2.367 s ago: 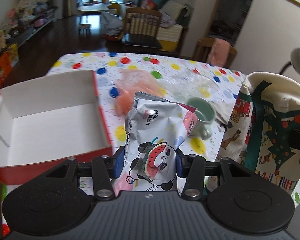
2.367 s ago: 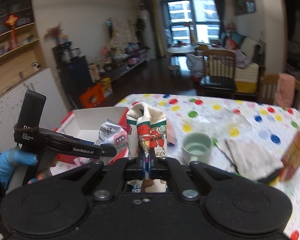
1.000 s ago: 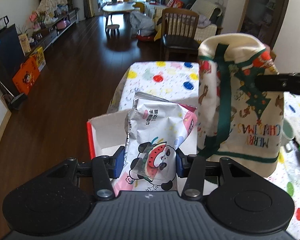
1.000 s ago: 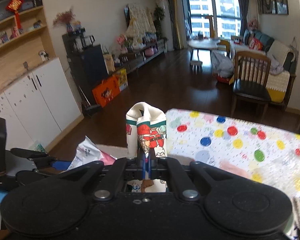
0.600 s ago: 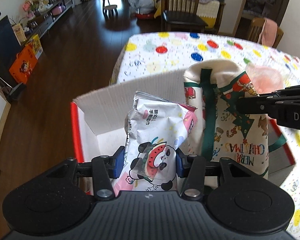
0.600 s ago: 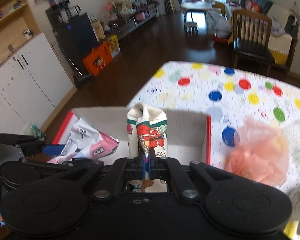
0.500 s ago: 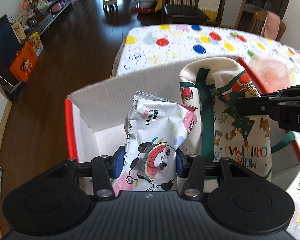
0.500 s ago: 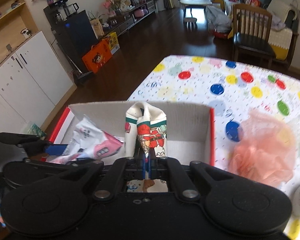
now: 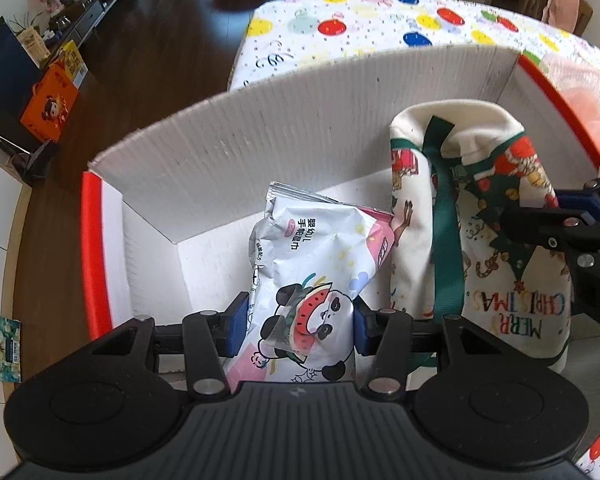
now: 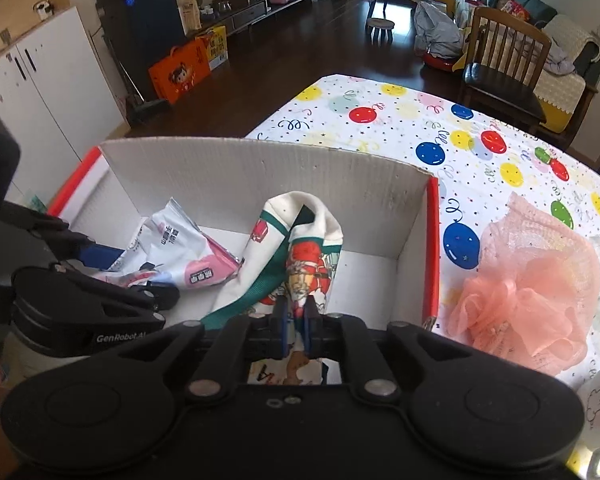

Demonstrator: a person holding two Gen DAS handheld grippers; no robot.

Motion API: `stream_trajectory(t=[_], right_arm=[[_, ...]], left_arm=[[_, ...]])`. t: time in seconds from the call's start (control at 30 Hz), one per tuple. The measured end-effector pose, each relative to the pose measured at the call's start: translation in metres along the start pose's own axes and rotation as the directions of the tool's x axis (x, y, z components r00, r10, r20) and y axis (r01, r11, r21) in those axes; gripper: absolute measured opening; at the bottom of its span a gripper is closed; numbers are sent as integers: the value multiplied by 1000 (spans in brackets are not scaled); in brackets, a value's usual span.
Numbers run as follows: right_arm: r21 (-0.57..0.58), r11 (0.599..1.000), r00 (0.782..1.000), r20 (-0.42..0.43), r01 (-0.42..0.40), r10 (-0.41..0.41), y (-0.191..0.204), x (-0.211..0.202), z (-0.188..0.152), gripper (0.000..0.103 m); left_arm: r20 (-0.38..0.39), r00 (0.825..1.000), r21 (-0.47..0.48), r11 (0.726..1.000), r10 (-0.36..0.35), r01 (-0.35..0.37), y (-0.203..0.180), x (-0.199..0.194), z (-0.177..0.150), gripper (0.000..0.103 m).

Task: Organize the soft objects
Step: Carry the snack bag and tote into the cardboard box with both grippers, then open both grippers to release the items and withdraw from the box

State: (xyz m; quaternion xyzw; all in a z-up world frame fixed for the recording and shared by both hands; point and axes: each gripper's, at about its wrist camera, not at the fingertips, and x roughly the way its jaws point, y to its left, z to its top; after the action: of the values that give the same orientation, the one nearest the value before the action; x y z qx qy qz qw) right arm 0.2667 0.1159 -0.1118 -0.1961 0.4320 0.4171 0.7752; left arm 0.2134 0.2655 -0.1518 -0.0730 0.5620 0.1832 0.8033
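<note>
Two soft items are inside the white corrugated cardboard box with red rim (image 9: 100, 248), neither let go yet. My left gripper (image 9: 298, 324) pinches the crinkly white-and-pink wipes pack with a panda print (image 9: 312, 264) low over the box floor. My right gripper (image 10: 296, 330) has its jaws opening, the cream Christmas-print cloth bag with green strap (image 10: 300, 248) between them and slumping onto the floor. Left to do, I judge: drop both, then fetch the peach mesh bath pouf (image 10: 528, 292) lying on the balloon-print tablecloth (image 10: 400, 120) beside the box.
</note>
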Motion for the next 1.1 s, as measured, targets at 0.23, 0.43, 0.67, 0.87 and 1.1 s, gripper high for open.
stream_trajectory(t=[0.23,0.43,0.67,0.87,1.1], right_arm=[[-9,1000,1000,-9,6,-6,-1,-3,-2,24],[-14,1000,1000,-7,8,-8,-5,-7,-4,35],[7,1000,1000,13,-19,19,-12,-27,-9,40],[25,998,996,67,-60,59,-17,-56,-11,47],[70,993,985,155,-92,80,-32,-103,-22,52]], left_arm=[[-24,1000,-3,1000,-1,1,-1,11,0,57],[-19,999,5,1000,-27,27,-5,10,1,72],[20,999,17,999,-32,32,-9,-5,-2,72],[85,994,20,998,-69,68,-10,-34,-9,72],[184,976,51,993,-114,106,-22,-81,-16,72]])
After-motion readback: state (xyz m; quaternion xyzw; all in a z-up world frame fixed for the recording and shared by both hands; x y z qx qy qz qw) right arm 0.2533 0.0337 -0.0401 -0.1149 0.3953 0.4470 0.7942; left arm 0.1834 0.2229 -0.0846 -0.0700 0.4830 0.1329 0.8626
